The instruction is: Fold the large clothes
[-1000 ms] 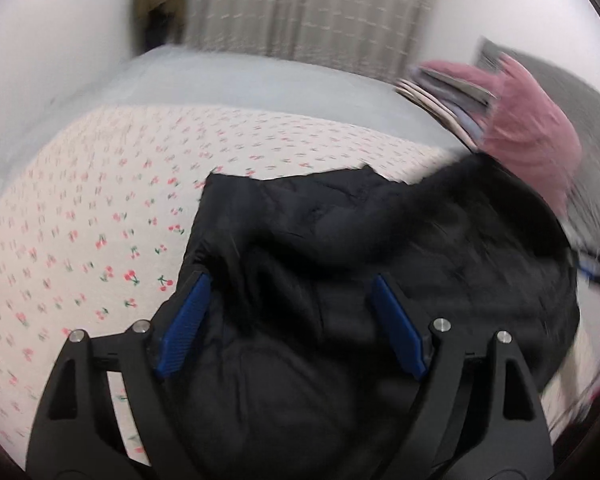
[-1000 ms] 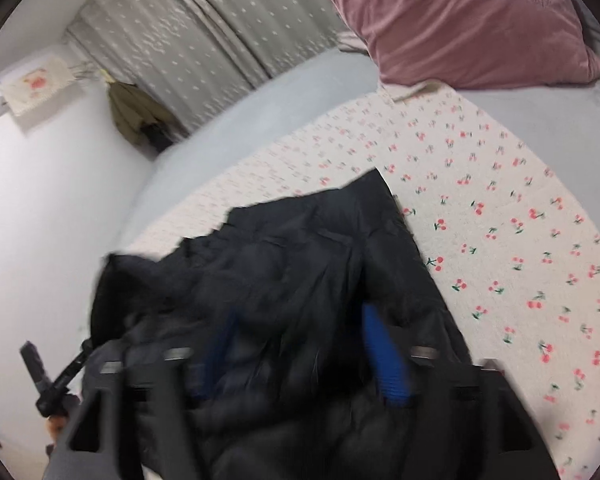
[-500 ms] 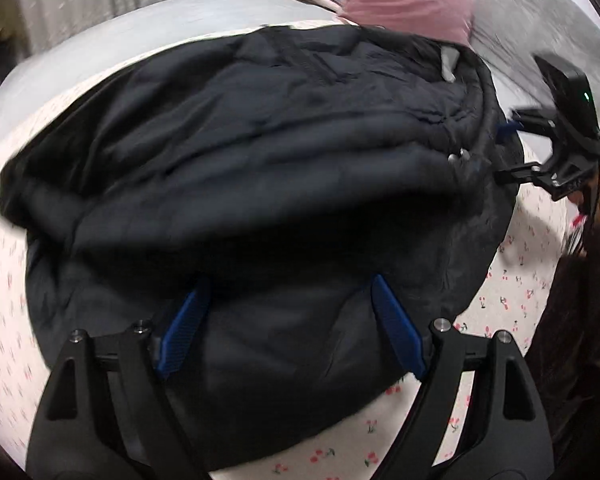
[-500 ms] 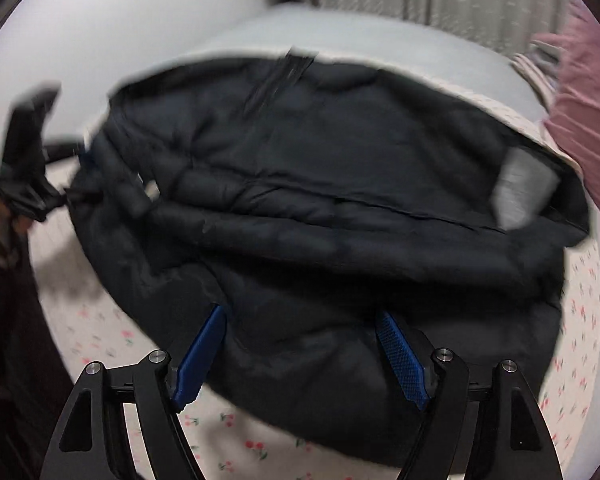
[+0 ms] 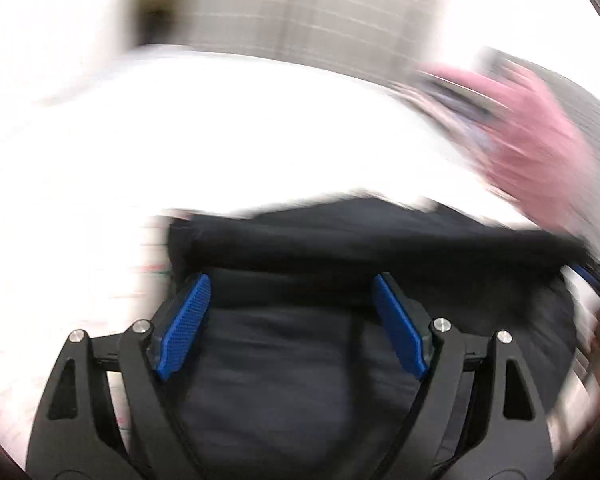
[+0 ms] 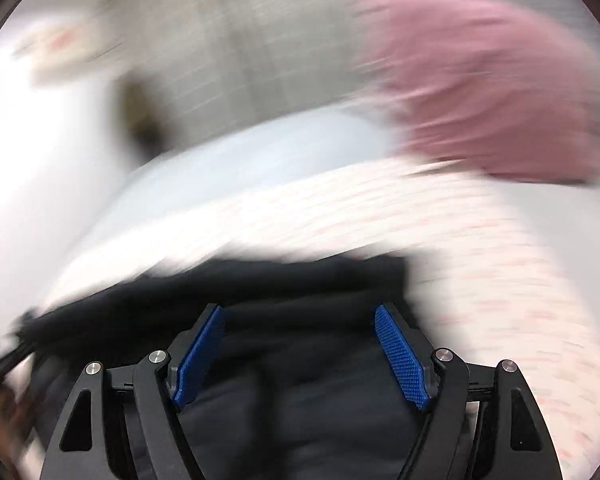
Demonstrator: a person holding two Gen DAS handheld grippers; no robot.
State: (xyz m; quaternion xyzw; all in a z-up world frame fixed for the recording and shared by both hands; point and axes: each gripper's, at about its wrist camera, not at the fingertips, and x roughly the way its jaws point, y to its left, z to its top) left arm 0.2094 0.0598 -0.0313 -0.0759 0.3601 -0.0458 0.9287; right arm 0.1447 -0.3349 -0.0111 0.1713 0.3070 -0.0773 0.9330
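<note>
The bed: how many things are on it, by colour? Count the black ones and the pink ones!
Black: 1, the puffy jacket, bunched up on the cherry-print sheet.
Pink: 1, the pillow at the far end.
Total: 2. The pictures are blurry, so small things may be missed.

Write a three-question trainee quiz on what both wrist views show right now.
1. True or false: the black jacket lies between the blue pads of the left hand-held gripper.
2. What colour is the pillow beyond the patterned sheet? A) green B) pink C) yellow
3. Fill in: the right hand-held gripper has its jaws spread ____.

Key: 1 true; 2 B; 3 wide, though blur hides whether the pads press the fabric.
</note>
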